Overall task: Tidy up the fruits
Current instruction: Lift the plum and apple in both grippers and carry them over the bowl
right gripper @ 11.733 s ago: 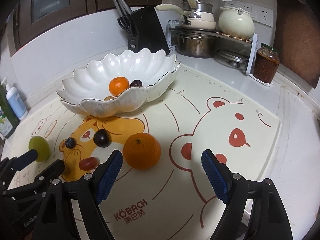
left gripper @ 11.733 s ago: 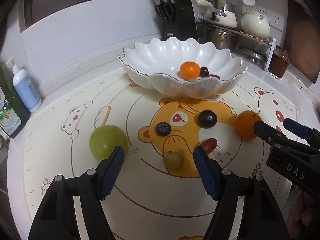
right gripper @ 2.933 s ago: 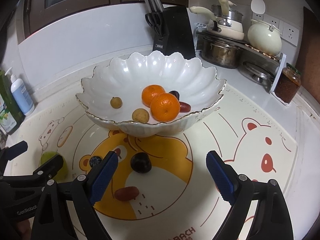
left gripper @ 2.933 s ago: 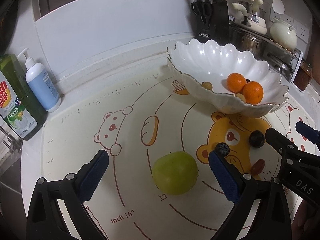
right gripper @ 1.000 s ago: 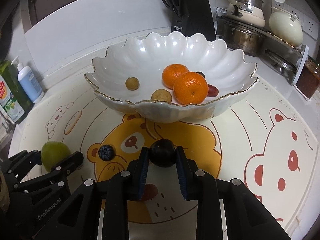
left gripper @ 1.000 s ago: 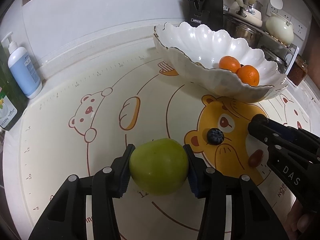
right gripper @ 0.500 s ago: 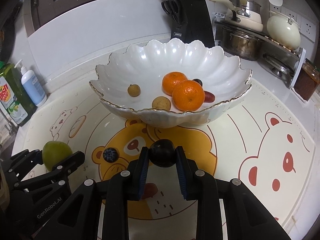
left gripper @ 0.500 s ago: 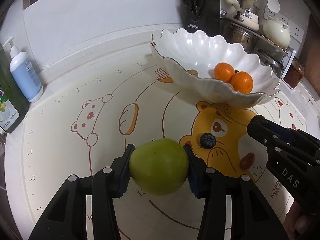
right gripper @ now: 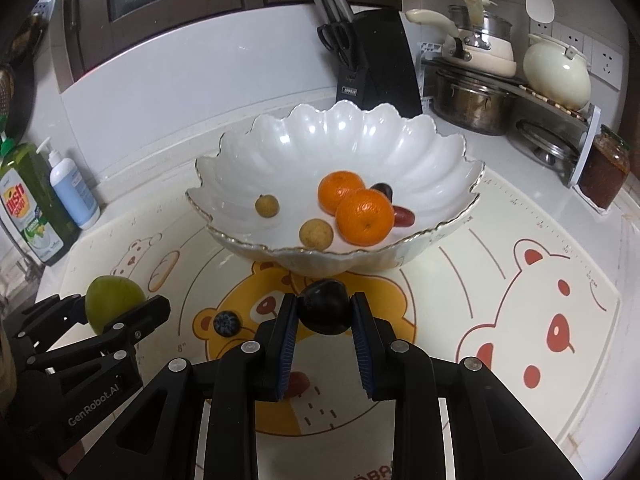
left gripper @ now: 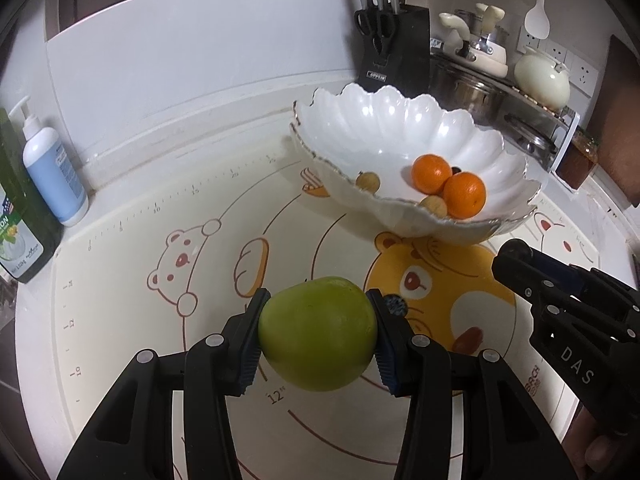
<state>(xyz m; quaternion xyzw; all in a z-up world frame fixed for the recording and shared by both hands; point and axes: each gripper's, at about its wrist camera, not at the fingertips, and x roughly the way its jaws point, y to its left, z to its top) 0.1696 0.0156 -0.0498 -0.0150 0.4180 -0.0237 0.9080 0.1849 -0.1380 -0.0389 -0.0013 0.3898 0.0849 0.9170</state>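
Note:
My left gripper (left gripper: pixel 318 336) is shut on a green apple (left gripper: pixel 318 332), held above the bear mat; the same apple (right gripper: pixel 114 302) shows at the left of the right wrist view. Between the pads of my right gripper (right gripper: pixel 325 314) sits a dark plum (right gripper: pixel 325 312), gripped just in front of the white scalloped bowl (right gripper: pixel 280 152). The bowl (left gripper: pixel 360 120) holds two oranges (right gripper: pixel 362 216), two small tan fruits (right gripper: pixel 316 234), a dark grape and a red date. A blueberry (right gripper: pixel 227 323) and a red date (left gripper: pixel 467 339) lie on the mat.
Soap bottles (left gripper: pixel 54 172) stand at the far left by the wall. A knife block (right gripper: pixel 376 60), pots on a rack (right gripper: pixel 472 100) and a jar (right gripper: pixel 604 170) line the back and right. The cream mat (right gripper: pixel 520 320) covers the counter.
Both grippers have risen slightly with their fruit; the apple is off the mat and the bowl sits lower and farther in each view. Grips are unchanged.

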